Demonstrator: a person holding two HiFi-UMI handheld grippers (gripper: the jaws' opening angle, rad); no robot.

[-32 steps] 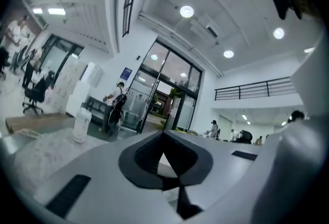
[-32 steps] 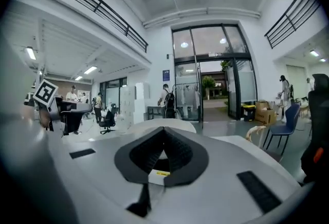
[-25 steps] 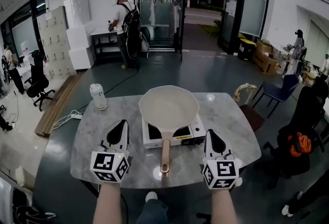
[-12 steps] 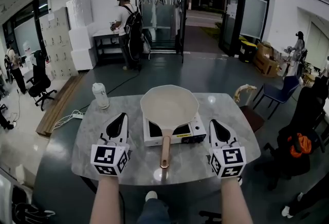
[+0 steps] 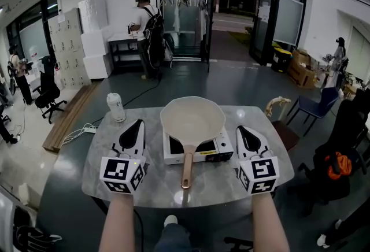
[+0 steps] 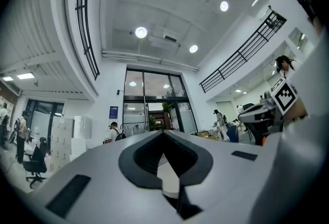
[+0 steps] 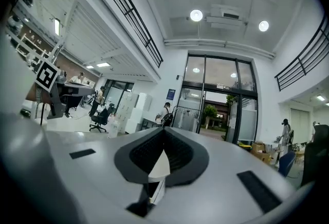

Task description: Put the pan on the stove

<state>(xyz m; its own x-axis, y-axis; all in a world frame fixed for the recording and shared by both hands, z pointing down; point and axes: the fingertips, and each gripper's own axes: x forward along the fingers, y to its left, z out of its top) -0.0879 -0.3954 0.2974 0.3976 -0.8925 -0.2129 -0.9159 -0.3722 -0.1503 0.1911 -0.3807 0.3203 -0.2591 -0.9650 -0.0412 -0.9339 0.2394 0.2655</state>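
Already the pan (image 5: 191, 121) sat on the stove (image 5: 199, 151). Left gripper (image 5: 136, 127) and right gripper (image 5: 243, 130) were closed and empty. Correct practice was to withdraw without brushing the handle (image 5: 186, 170).

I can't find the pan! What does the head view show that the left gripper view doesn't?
Only the head view: the pan sitting on the stove, the table and a bottle. Only the left gripper view: round ceiling lights high overhead. Both: the left gripper, shut and empty, the glass doors and a person wearing a backpack.
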